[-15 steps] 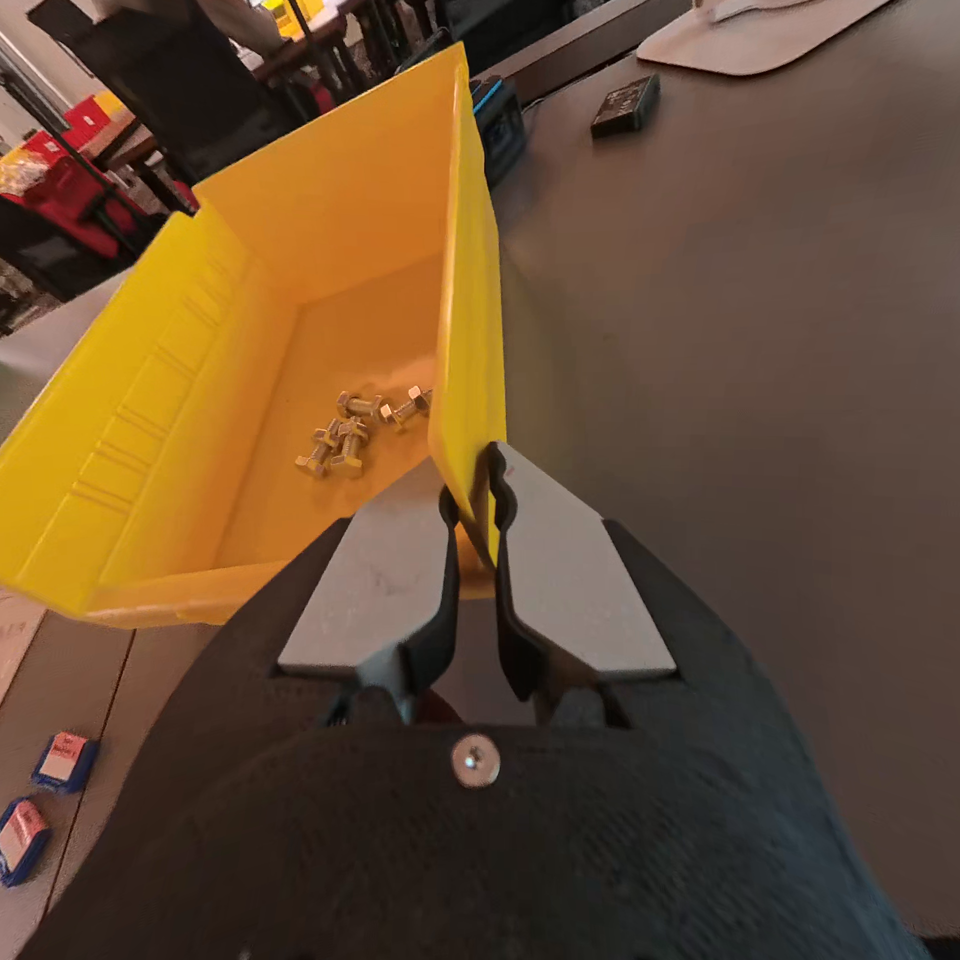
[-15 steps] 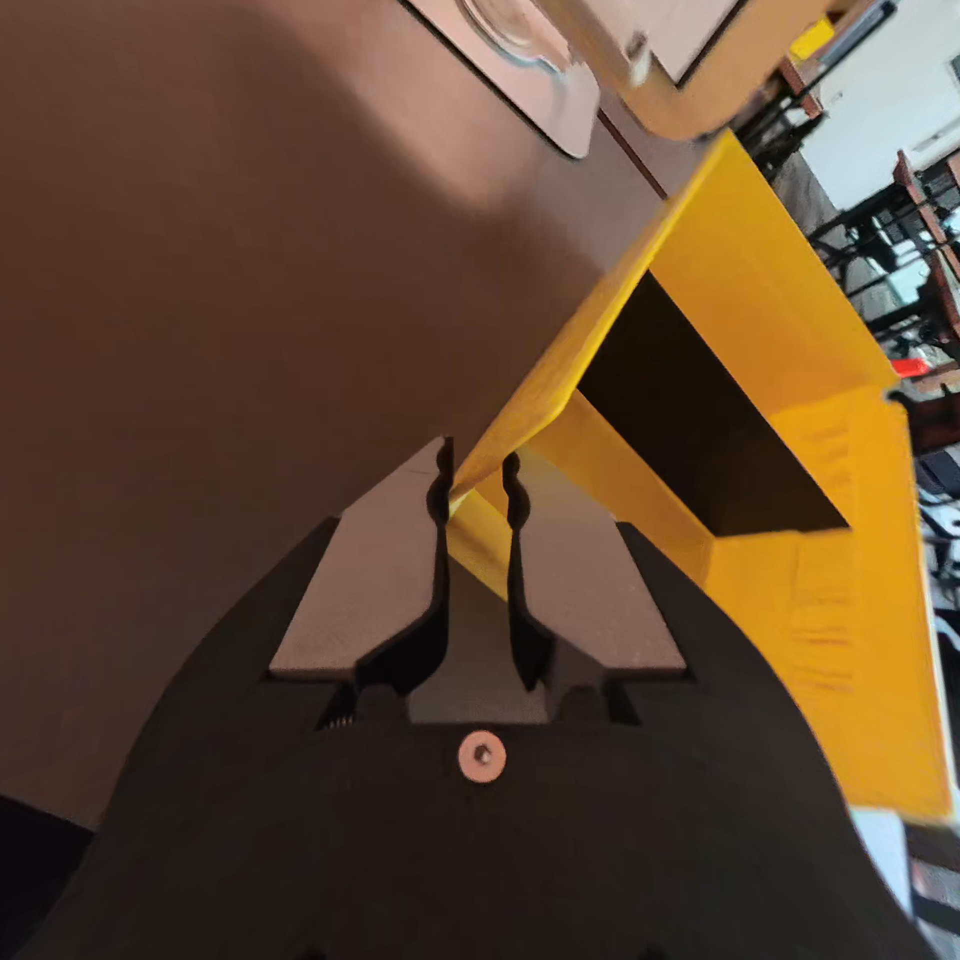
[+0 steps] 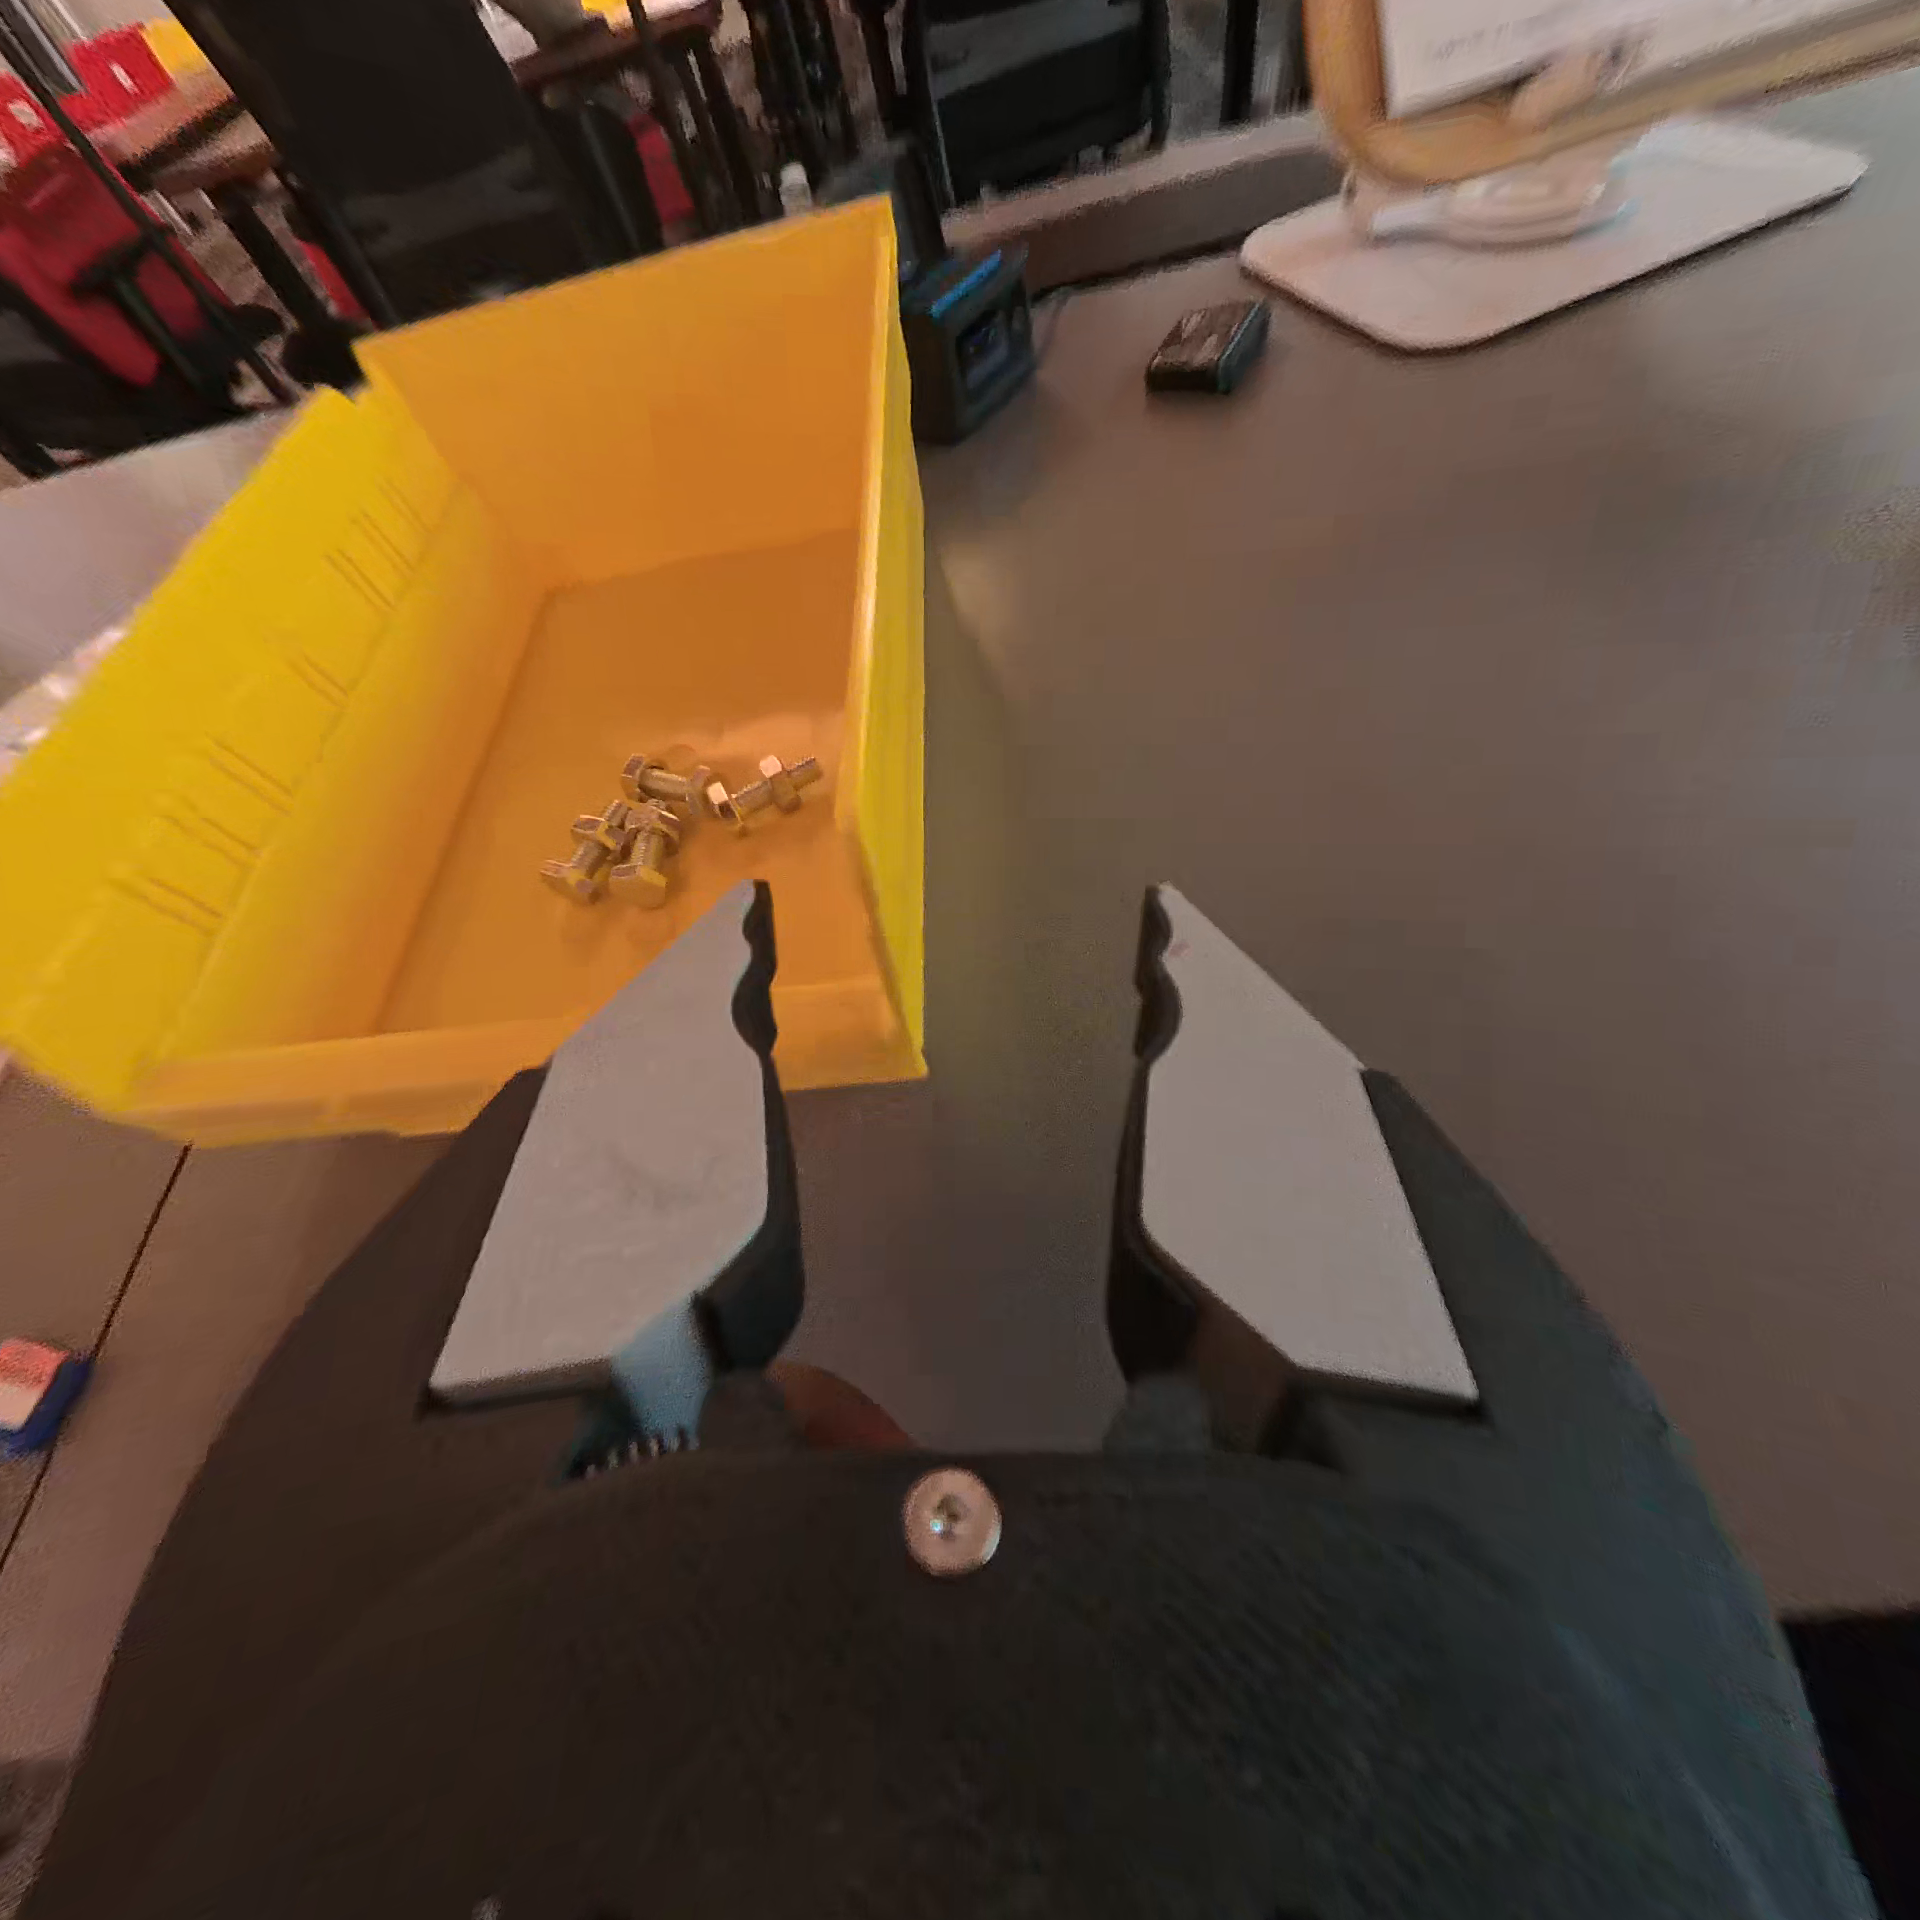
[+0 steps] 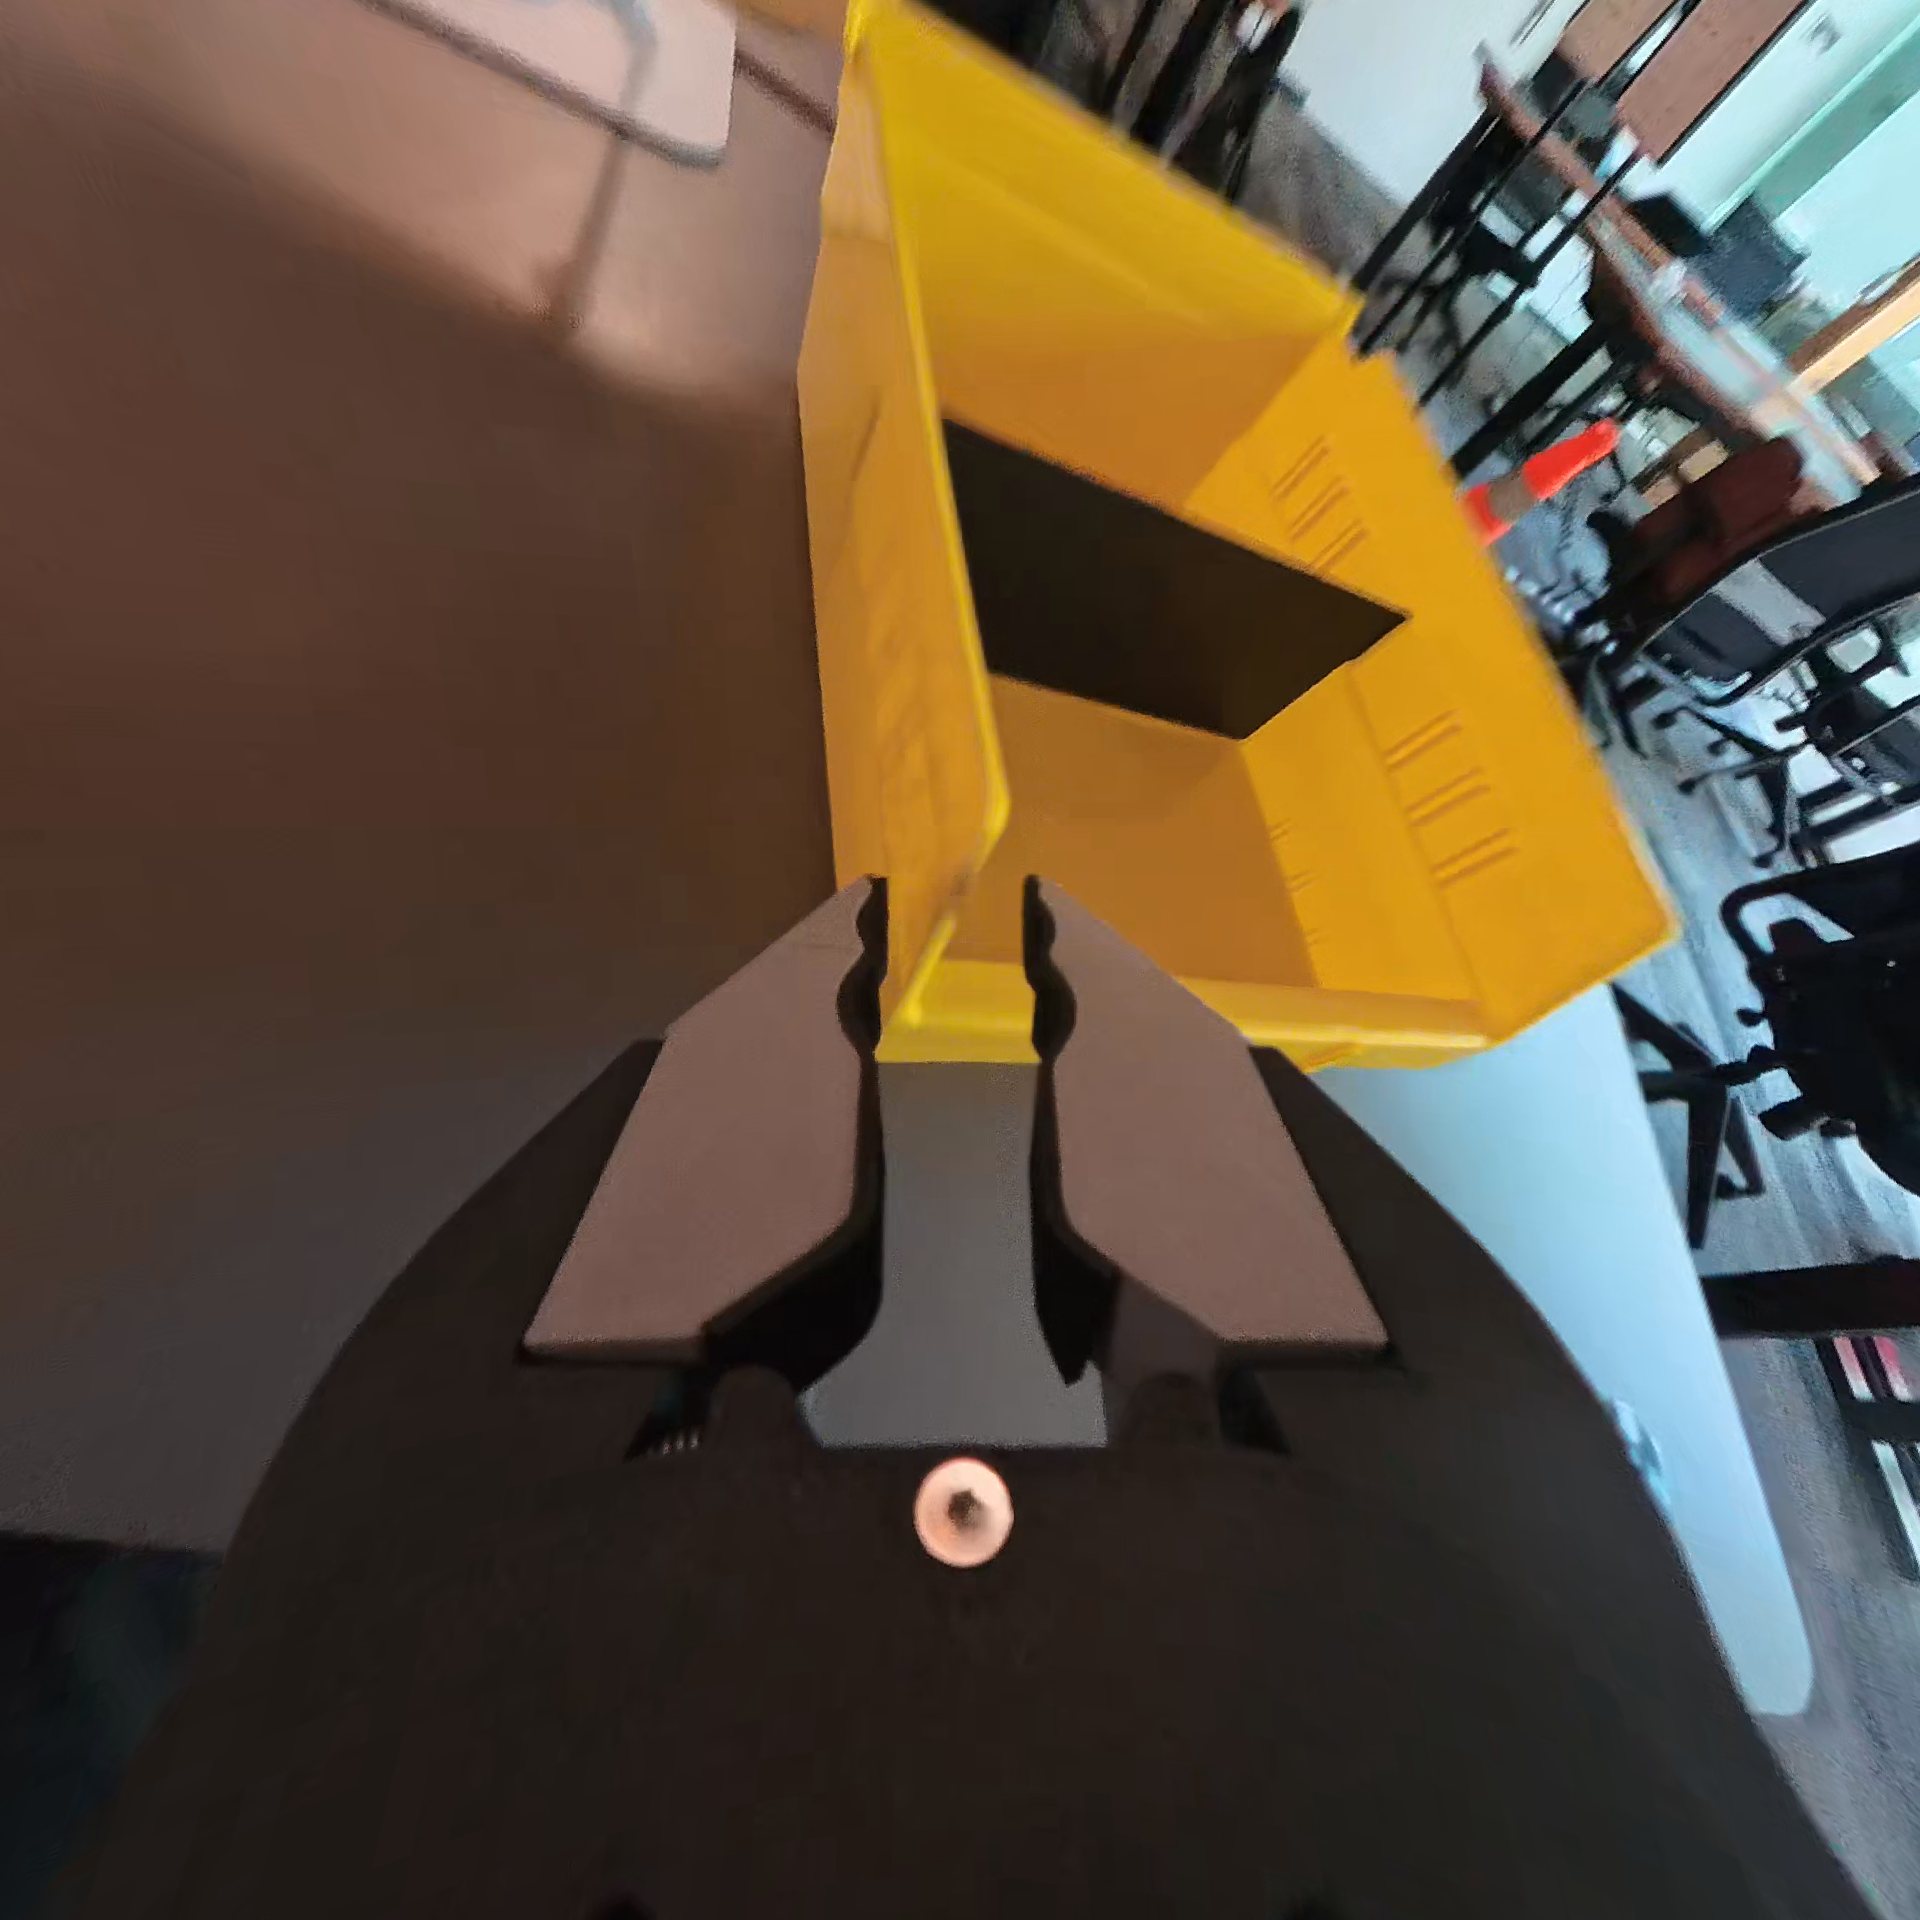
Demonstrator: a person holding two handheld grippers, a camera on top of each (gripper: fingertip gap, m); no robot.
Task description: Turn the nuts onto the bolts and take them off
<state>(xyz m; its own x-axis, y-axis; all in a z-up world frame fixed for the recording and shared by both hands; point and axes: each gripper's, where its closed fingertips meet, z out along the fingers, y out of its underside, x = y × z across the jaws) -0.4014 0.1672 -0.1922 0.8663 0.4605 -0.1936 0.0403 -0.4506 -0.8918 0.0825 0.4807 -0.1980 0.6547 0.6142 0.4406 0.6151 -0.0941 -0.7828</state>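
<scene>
The left gripper [image 3: 951, 904] stands wide apart over the dark table [image 3: 1455, 779]; ahead to its left, nutted bolts [image 3: 665, 821] lie clustered in the yellow bin [image 3: 260, 727]. The right gripper [image 4: 954, 894] straddles a yellow bin's [image 4: 894, 623] side wall, fingers slightly parted; whether they touch it is unclear.

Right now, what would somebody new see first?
A big bright yellow plastic bin on the dark brown tabletop, with a little pile of shiny metal bolts with nuts on its floor. The left gripper hangs open beside the bin; the right gripper straddles a bin wall corner.
</scene>
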